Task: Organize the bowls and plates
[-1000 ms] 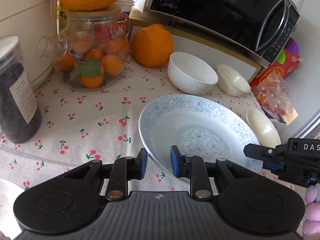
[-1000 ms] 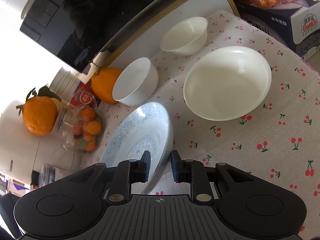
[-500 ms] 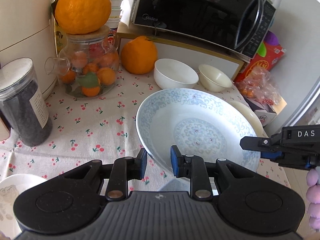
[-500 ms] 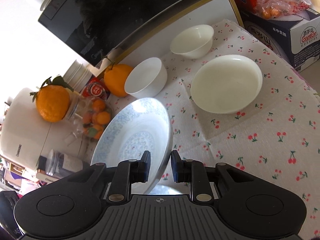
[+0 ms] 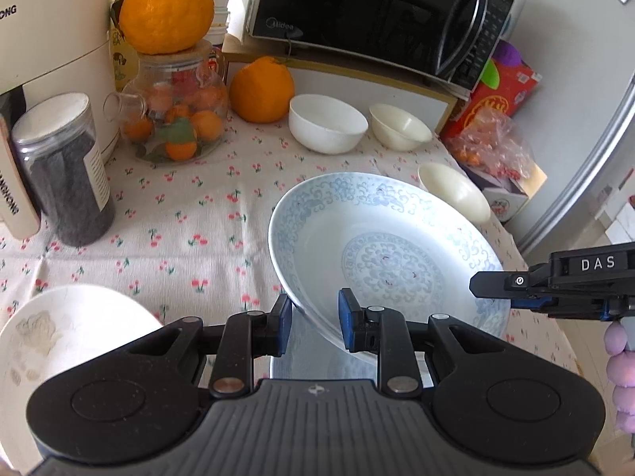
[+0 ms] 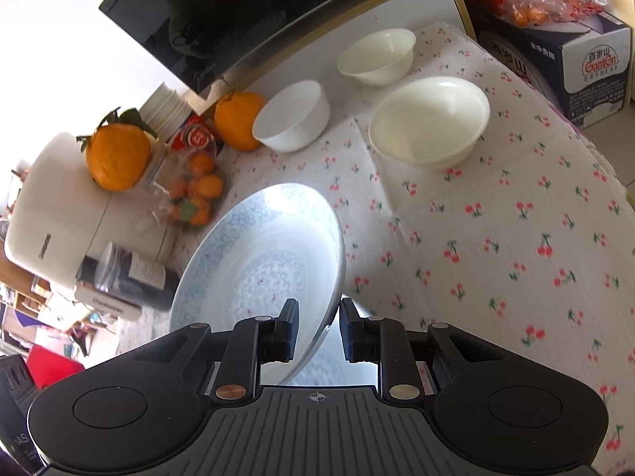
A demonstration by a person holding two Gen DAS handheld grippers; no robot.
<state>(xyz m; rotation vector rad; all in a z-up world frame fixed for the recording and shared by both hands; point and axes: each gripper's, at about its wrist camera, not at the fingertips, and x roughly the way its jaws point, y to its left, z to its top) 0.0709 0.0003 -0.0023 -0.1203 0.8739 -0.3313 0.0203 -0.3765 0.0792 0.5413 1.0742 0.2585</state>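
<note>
A blue-patterned plate [image 5: 389, 250] is held up above the cherry-print tablecloth, tilted. My left gripper [image 5: 313, 319] is shut on its near rim. My right gripper [image 6: 319, 327] is shut on the opposite rim of the same plate [image 6: 262, 261], and its body shows in the left wrist view [image 5: 555, 281]. A white bowl [image 5: 327, 123], a small cream bowl [image 5: 399, 127] and a wide cream bowl [image 6: 430, 119] stand on the cloth at the back. A white plate [image 5: 67, 341] with faint marks lies at the near left.
A glass jar of oranges [image 5: 176, 119] with a big orange [image 5: 166, 8] on top, a dark jar [image 5: 63, 166], another orange [image 5: 262, 89] and a microwave [image 5: 377, 16] line the back. A carton [image 6: 571, 63] stands at the right table edge.
Both grippers have lifted the blue-patterned plate and drawn it back toward the near edge. The white plate at the near left has come into the left wrist view.
</note>
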